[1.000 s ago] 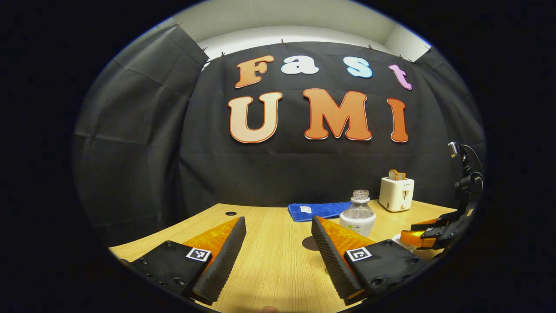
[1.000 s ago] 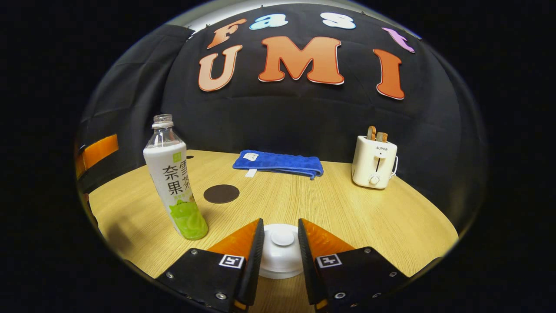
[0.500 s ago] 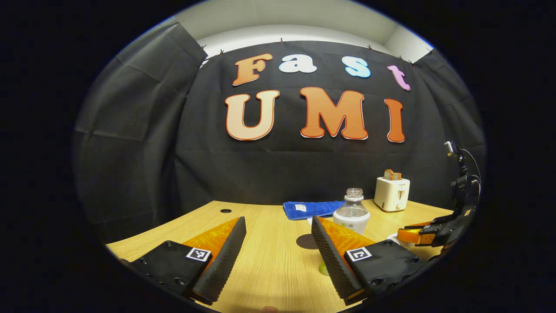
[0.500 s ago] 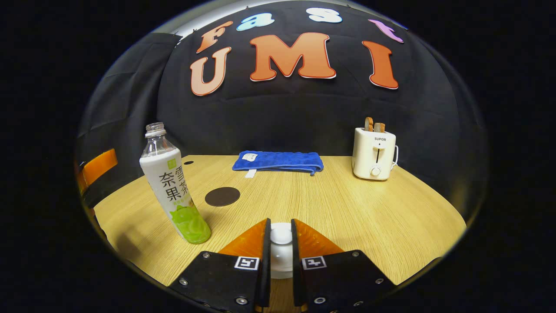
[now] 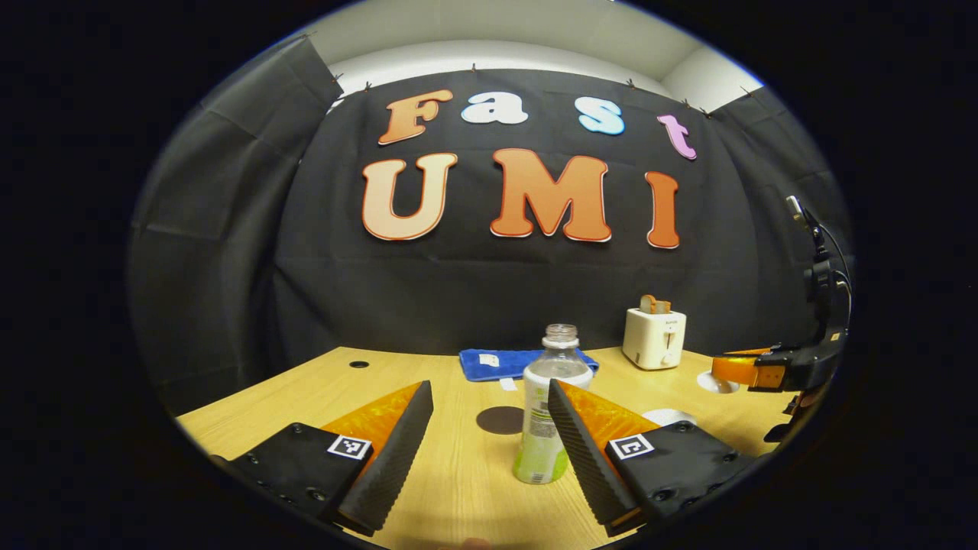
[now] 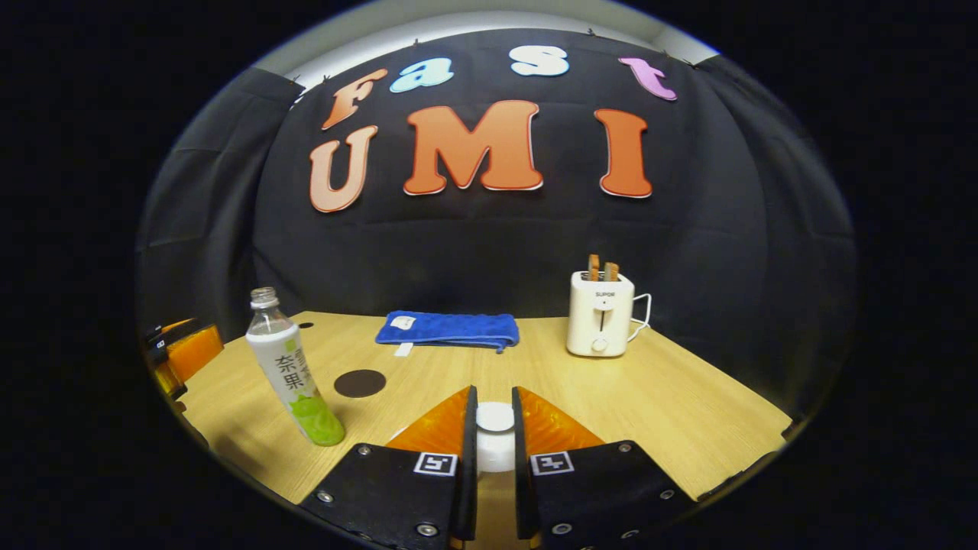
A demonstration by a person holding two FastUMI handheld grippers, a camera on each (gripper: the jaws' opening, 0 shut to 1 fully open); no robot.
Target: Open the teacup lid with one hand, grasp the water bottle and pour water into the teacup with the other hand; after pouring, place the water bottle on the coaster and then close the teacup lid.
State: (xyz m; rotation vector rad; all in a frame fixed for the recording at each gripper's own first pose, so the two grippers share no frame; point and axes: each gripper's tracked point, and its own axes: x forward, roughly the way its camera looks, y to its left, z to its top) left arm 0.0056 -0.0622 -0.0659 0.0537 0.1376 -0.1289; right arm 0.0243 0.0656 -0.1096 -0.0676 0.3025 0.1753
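right gripper [image 6: 493,428] jaws clamp lid [image 6: 495,418] | teacup [image 5: 668,417] uncovered in left gripper view

At the back of the wooden table [image 6: 672,405] lies a folded blue towel [image 6: 447,329], and well to its right stands a cream toaster [image 6: 600,314] — two slices (brownish) poking out upright.

Uncapped water bottle [image 6: 294,374] upright at nine o'clock, dark round coaster [image 6: 359,383] beside, white teacup lid [image 6: 495,418] at six.
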